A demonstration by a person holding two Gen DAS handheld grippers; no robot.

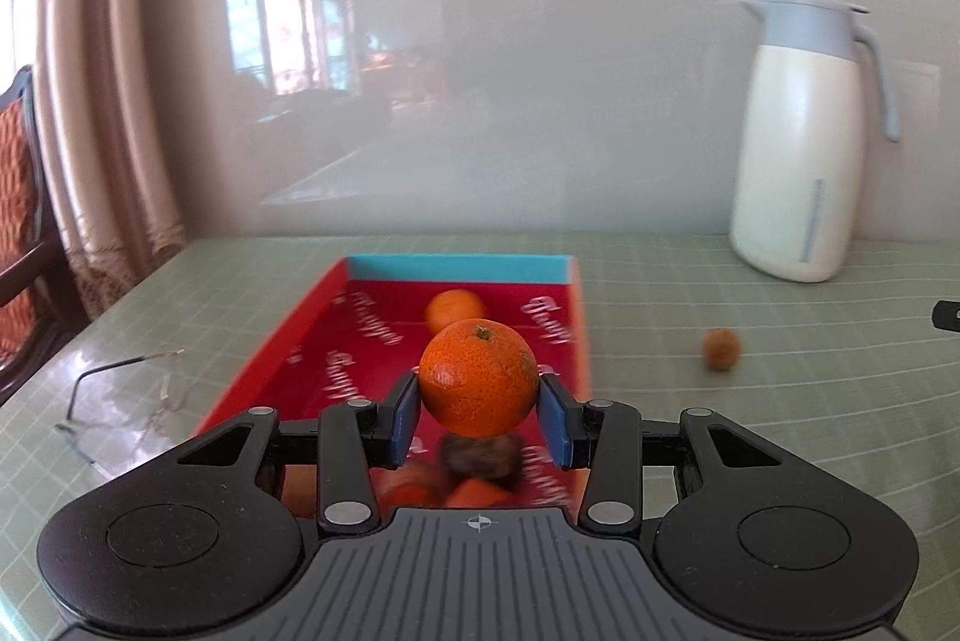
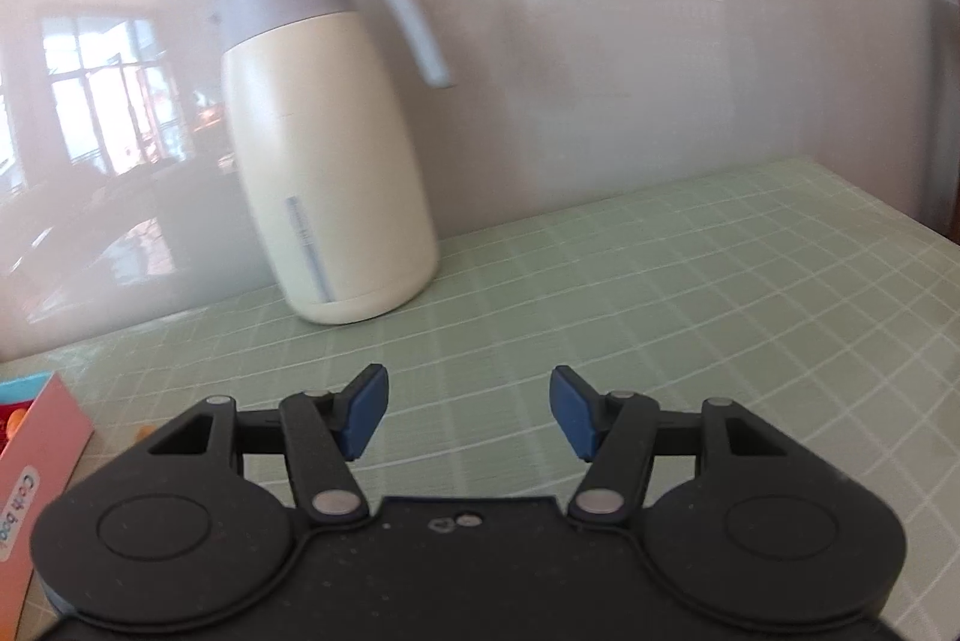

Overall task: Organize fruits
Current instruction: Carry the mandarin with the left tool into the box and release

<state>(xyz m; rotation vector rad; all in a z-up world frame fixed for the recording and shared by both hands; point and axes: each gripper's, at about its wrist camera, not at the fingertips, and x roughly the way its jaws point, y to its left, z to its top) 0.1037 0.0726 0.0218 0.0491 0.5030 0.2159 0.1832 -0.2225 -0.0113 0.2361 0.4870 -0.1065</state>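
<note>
My left gripper (image 1: 478, 413) is shut on an orange (image 1: 478, 377), both blue pads pressing its sides, and holds it above the near end of a red box (image 1: 318, 335) with a teal far wall. A second orange (image 1: 454, 308) lies deep in that box. Blurred dark and orange fruit (image 1: 474, 473) sits in the box under the held orange. A small brown walnut (image 1: 721, 348) rests on the green checked tablecloth (image 1: 750, 401) to the right of the box. My right gripper (image 2: 469, 413) hangs open over the bare cloth (image 2: 660, 311), nothing between its pads. The box's corner (image 2: 36, 437) shows at far left.
A cream thermos jug (image 1: 804, 149) with a pale blue lid and handle stands at the back against the glossy wall; the jug (image 2: 327, 161) fills the upper left of the right wrist view. Wire-rimmed glasses (image 1: 120, 401) lie left of the box. A wooden chair (image 1: 21, 221) stands beyond the table's left edge.
</note>
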